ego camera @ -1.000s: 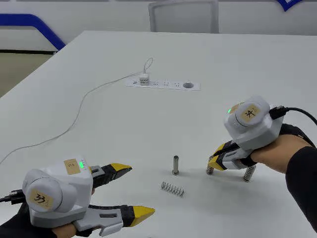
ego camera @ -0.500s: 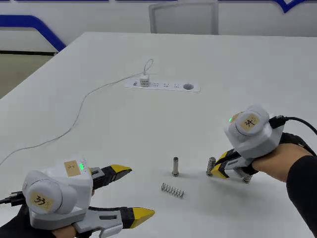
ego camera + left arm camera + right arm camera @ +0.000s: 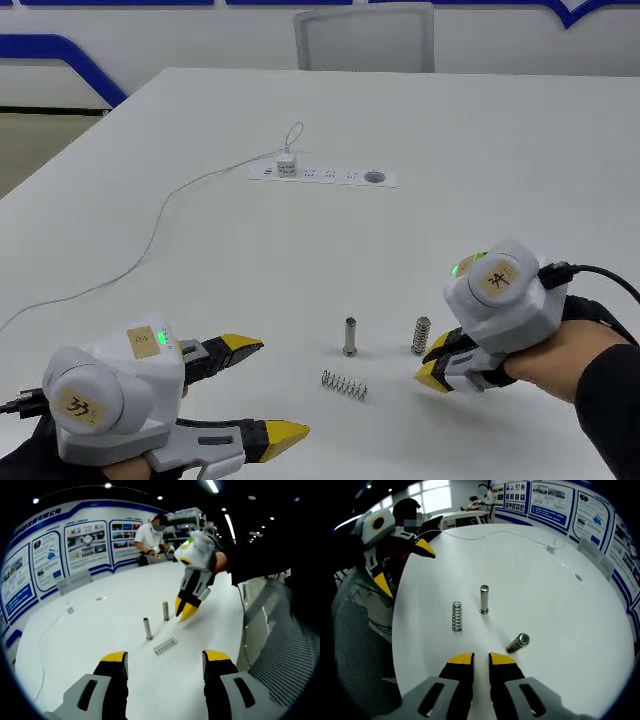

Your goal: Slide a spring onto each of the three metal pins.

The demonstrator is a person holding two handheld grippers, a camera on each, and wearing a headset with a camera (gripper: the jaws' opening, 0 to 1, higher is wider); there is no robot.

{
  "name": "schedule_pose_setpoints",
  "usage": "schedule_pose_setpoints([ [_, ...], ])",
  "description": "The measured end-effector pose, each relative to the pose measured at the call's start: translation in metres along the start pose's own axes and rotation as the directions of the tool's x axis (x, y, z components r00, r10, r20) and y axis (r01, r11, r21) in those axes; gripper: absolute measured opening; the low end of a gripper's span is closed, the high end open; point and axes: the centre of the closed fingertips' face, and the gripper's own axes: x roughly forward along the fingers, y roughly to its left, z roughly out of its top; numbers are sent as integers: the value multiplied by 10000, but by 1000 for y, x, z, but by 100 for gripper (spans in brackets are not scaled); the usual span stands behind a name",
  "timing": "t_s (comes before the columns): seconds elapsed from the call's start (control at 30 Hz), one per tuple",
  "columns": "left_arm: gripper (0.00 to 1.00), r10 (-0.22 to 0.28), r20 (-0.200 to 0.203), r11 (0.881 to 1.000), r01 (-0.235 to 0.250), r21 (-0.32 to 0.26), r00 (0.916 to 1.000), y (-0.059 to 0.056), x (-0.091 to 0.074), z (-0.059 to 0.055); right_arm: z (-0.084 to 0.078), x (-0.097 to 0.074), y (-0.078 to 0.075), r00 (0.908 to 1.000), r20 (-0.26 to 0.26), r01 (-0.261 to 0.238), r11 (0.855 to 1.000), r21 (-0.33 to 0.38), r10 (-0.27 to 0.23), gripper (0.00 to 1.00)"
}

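Head view: my left gripper (image 3: 264, 388) sits low at the near edge of the counter (image 3: 230, 230) with its fingers (image 3: 285, 432) spread wide and empty. The loose spring (image 3: 344, 384) lies flat just ahead of it. The bare pin (image 3: 350, 336) stands upright just behind the spring. A second pin, already wearing a spring (image 3: 421, 335), stands to the right of that. My right gripper (image 3: 430, 375) is just beside the sprung pin, tips down near the counter.

Left gripper view: the loose spring (image 3: 165, 646) lies on its side ahead of my open fingers (image 3: 114, 657), roughly centred between them, with the bare pin (image 3: 147, 629) beyond it. I judge this hand is the one to take it. I would come in low and level and close gently near one end of the coil, not across the middle. That leaves the free end open to find the pin top.

Right gripper view: the fingers (image 3: 461, 659) are narrow, almost together, with nothing between them. The sprung pin (image 3: 518, 643) is close ahead, apart from the tips. I would back this hand away from the bare pin (image 3: 484, 599) so the left has room. Then I would turn the spring upright, line its bore over the pin, lower it slowly and let go once it has seated.
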Motion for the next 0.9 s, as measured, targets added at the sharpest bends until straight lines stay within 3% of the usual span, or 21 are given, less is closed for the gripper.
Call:
schedule_pose_setpoints([
  [0.57, 62, 25, 54, 10000, -25, 14, 10000, 0, 0, 2, 50, 25, 34, 9968, 185, -753, 9896, -1227, 781, 12],
  [0.9, 62, 38, 41, 10000, -38, -8, 10000, 1, 0, 0, 60, 50, 42, 9953, -230, -964, 9810, -1682, 939, 14],
])
